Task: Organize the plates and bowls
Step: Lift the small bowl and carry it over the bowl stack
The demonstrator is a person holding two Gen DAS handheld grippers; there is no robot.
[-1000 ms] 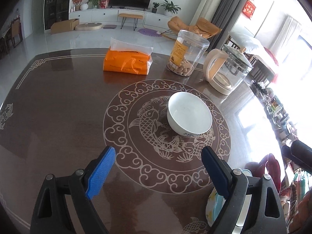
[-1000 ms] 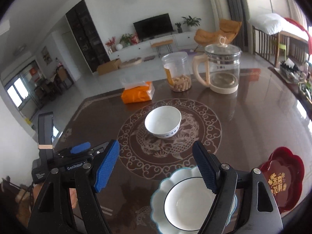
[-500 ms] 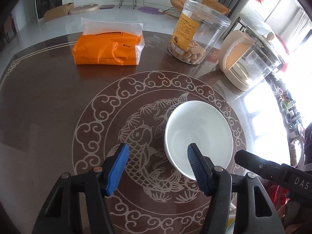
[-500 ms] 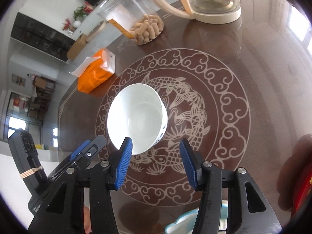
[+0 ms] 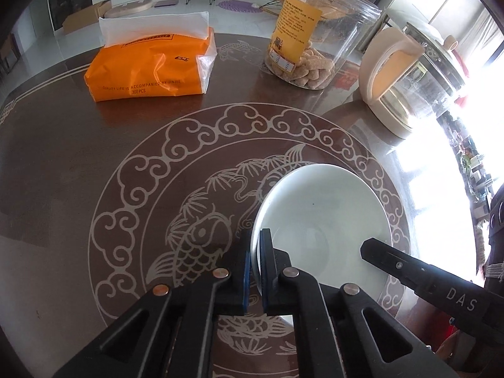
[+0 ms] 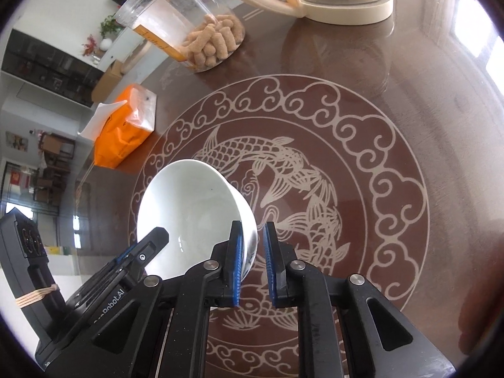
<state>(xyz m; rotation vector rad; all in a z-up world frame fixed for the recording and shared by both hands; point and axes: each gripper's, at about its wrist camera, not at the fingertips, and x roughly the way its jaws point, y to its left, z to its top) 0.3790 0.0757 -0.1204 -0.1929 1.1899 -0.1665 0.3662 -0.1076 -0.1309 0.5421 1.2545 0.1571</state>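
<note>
On the fish medallion at the table's (image 5: 63, 157) centre sits the white bowl (image 5: 321, 220), pinched at two points of its rim; the left gripper (image 5: 254, 252) has just been closing and is clamped over the rim's near-left edge, one pad inside, one outside; the right gripper (image 6: 253, 245) has likewise just closed on the opposite edge, wall between its pads. Farther off stand a tissue pack (image 5: 151, 66), snack jar (image 5: 315, 41) and kettle (image 5: 409, 78). The step looks like the two-handed pickup of the bowl; next comes a level lift, both hands rising together so the rim does not slip, then carrying it nearer for stacking.
</note>
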